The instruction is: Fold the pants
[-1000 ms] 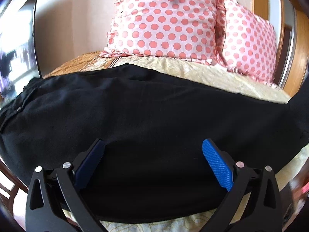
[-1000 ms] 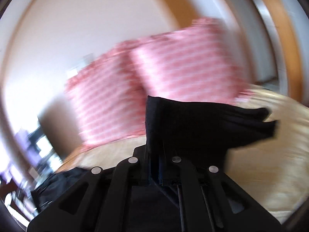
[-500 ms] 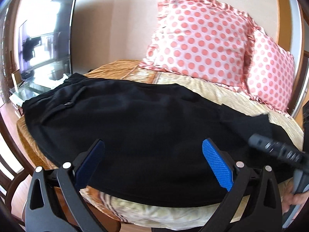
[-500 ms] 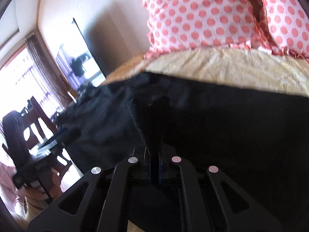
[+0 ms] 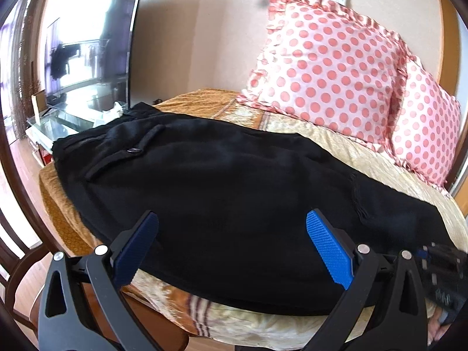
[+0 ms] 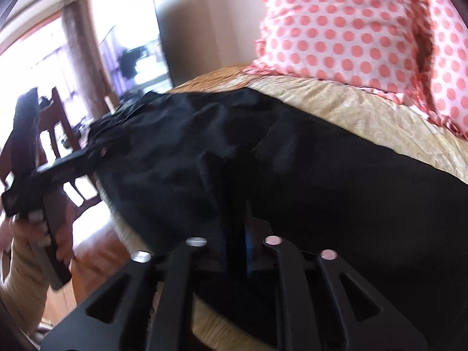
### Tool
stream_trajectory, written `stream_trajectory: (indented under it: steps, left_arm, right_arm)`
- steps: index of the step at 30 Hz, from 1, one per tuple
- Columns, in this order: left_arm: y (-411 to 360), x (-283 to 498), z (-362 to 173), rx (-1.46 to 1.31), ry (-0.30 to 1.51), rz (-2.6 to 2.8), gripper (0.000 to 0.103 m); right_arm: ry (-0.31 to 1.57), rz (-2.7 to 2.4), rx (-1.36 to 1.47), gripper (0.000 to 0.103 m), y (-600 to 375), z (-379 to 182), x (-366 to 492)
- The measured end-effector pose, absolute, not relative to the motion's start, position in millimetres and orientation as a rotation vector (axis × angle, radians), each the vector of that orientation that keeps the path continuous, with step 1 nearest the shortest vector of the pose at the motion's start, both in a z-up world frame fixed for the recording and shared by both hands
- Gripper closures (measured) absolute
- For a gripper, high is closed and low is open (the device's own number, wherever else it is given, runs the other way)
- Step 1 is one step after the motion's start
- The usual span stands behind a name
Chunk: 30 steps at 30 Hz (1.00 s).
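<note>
Black pants lie spread across the bed, waistband and a button at the left end. A folded-over leg end rests on them at the right. My left gripper hovers open over the near edge of the pants, blue pads wide apart, nothing between them. My right gripper is low over the pants; its jaws are opening, with dark cloth still between them and one blue pad showing. That right gripper appears blurred at the left wrist view's lower right.
Two pink polka-dot pillows stand at the head of the beige bedspread. A television and a glass stand are at the far left. A dark wooden chair is beside the bed. A hand holds the left gripper there.
The right gripper came down from the air onto the bed with the leg end, and its jaws have parted slightly. The left gripper's view swung left, bringing the waistband into view.
</note>
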<state>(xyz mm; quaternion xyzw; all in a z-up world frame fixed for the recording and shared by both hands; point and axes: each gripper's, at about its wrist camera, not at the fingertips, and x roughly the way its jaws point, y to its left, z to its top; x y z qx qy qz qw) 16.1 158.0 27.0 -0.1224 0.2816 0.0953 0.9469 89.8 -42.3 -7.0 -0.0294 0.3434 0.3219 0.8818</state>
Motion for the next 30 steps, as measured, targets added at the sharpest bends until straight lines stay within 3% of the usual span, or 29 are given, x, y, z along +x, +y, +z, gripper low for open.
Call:
stream_trajectory:
  steps: [1,2,6,13,17,19,30]
  left_arm:
    - [162,15,29,-0.254,0.567,0.209,0.002]
    - [165,13,31,-0.256,0.559,0.222,0.002]
    - [183,3,39,-0.275,0.518,0.290,0.002]
    - [222,-6,42,-0.348,0.528,0.363,0.002]
    - [264,-12,41,-0.468,0.546,0.401,0.002]
    - [289,-16,40,-0.553,0.546,0.403,0.002]
    - [376,3,12,-0.921,0.581,0.257,0.006]
  right_arm:
    - [0.697,0.694,-0.054,0.052,-43,-3,83]
    - [0.665,0.713,-0.038,0.051,-45,3,76]
    - [0.512,0.596,-0.025,0.051,-58,22,71]
    - [0.653,0.537,-0.139,0.051,-31,-12,87]
    - [0.641,0.531,-0.170,0.049,-32,-13,78]
    - [0.658,0.532,-0.124,0.038,-41,-15,84]
    - [0.657,0.542,-0.120,0.037,-42,-15,85]
